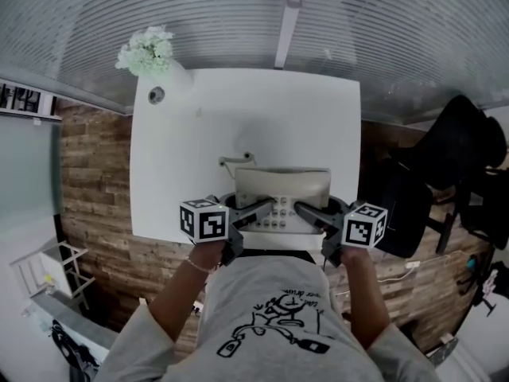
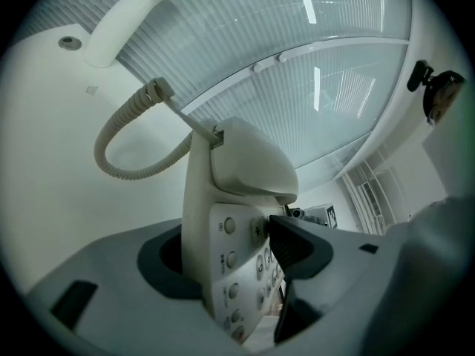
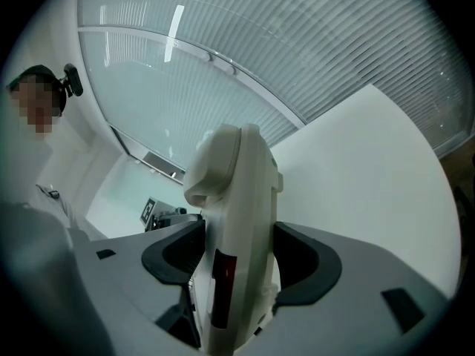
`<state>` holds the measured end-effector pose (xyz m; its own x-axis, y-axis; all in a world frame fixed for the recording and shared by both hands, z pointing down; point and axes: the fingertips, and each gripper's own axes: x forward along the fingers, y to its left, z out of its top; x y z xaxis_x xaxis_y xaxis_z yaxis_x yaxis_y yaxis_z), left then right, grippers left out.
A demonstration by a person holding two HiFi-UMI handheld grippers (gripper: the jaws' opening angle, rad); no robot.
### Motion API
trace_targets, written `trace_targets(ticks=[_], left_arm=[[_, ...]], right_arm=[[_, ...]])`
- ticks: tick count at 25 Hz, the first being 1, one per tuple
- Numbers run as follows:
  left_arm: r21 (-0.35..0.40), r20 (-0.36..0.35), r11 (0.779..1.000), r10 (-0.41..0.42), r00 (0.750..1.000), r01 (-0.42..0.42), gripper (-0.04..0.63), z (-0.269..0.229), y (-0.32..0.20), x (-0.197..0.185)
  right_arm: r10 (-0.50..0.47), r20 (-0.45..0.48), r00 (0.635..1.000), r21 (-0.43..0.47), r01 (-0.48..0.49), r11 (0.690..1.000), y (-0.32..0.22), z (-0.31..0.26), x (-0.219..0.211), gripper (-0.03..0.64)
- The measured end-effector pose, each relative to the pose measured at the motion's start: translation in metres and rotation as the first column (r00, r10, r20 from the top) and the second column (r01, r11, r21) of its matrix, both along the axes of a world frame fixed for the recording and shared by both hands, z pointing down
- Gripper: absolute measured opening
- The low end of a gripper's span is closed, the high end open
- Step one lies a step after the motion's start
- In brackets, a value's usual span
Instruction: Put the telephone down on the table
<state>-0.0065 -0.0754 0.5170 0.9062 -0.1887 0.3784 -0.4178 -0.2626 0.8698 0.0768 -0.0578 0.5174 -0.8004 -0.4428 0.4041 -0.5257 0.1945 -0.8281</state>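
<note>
Our left tongs (image 1: 256, 212) clamp the desk telephone (image 1: 282, 188) on its keypad side and our right tongs (image 1: 312, 212) clamp the opposite side, so it hangs between them over the tabletop (image 1: 238, 118). We should lower both evenly, base flat, coiled cord (image 2: 122, 158) ahead, loosening only once it rests.

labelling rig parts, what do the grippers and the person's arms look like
Both the left gripper and right gripper have light grey bodies with dark curved pads. Each carries a white cube printed with black square markers. The person wears a pale grey T-shirt with a black cartoon print, and a thin bracelet on the left wrist.
</note>
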Motion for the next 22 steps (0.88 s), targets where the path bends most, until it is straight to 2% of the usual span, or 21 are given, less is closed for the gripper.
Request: trace_targets(ticks=[22], left_arm=[[-0.046, 0.018, 0.999, 0.01, 1.0, -0.009, 0.273, 0.053, 0.015, -0.002]], right_arm=[[-0.008, 0.008, 1.0, -0.065, 0.009, 0.998, 0.016, 0.054, -0.003, 0.296]])
